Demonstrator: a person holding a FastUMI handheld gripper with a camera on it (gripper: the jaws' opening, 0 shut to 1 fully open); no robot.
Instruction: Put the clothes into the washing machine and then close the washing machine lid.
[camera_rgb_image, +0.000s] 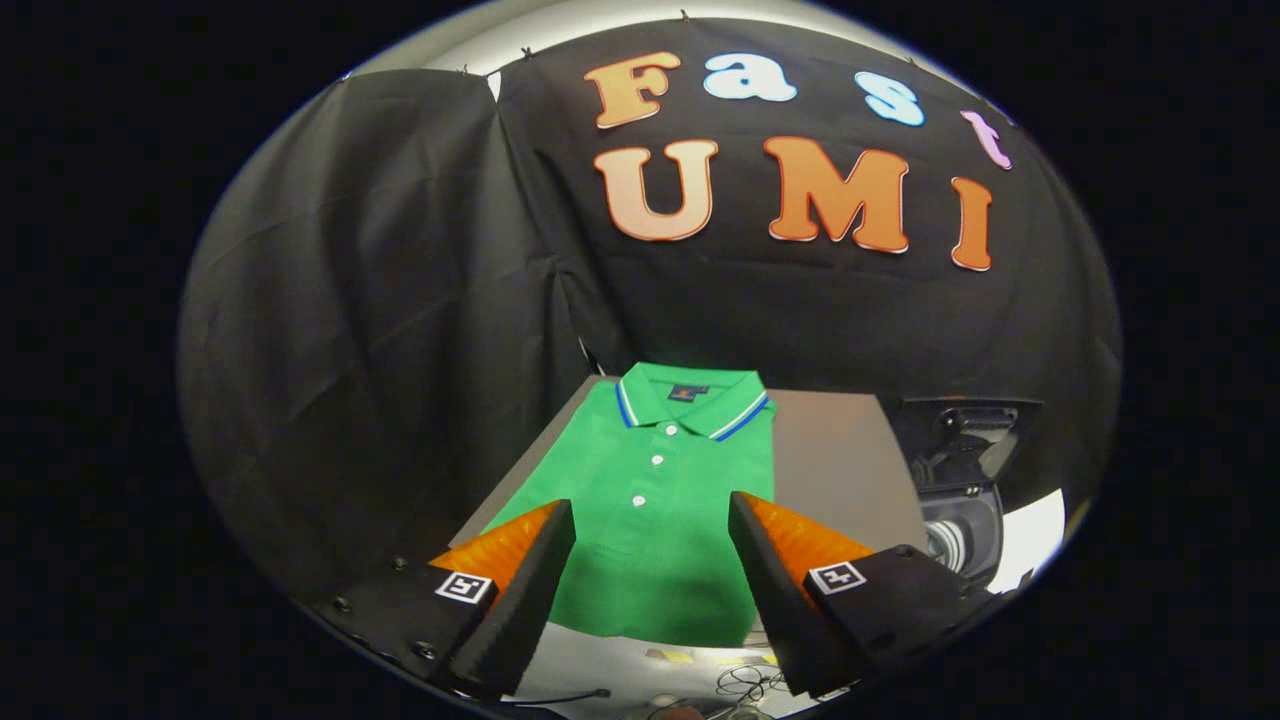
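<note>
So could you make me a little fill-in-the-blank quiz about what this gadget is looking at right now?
1. The folded polo shirt on the grey table is ____ in colour.
2. The gripper has its fingers spread ____, holding nothing.
3. The shirt's collar points ____ from the fingers.
4. The washing machine stands off the table's ____ side.

Missing words: green; open; away; right

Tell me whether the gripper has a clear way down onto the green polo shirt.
Probably yes: the gripper is open, and the green polo shirt lies flat on the table between and ahead of its fingers, nothing covering it.
</note>
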